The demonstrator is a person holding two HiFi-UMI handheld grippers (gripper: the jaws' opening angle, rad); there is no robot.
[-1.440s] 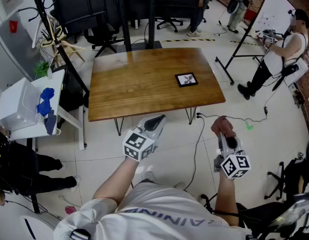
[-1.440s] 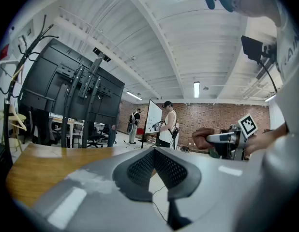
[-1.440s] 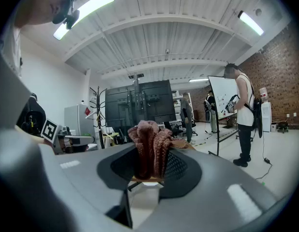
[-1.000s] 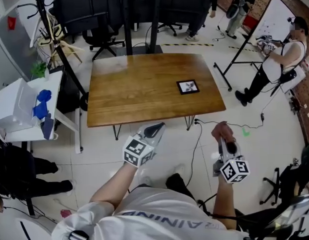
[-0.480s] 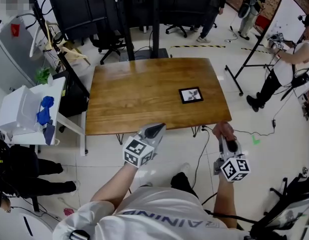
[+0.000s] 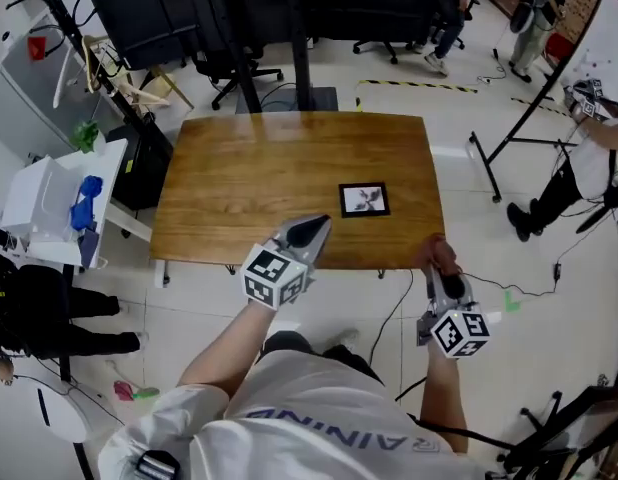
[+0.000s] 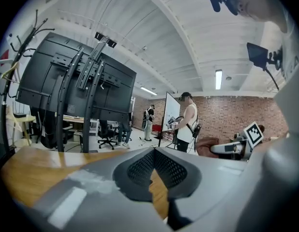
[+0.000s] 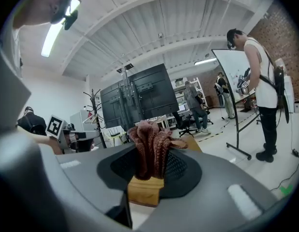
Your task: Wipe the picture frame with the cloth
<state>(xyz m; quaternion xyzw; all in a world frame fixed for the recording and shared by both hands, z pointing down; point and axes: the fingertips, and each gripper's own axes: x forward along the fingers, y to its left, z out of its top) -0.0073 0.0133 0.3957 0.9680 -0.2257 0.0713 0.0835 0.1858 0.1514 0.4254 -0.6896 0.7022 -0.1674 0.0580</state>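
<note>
Beside the table [image 6: 239,188], right gripper [image 8: 148,172] jaws clamp the cloth [image 8: 150,146]; left gripper [image 7: 153,172] jaws closed, empty; shirt [image 6: 319,418] reads "AINING".

The left forearm [image 6: 227,346] and right forearm [image 6: 445,393] reach forward, well apart. The left tool [image 6: 309,231] points far-right, jaws together and empty. The right tool [image 6: 445,276] grips a cloth [image 6: 436,251].

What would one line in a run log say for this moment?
left gripper: shut, empty | right gripper: shut on reddish-brown knitted cloth | small black picture frame: flat on brown wooden table, untouched
</note>
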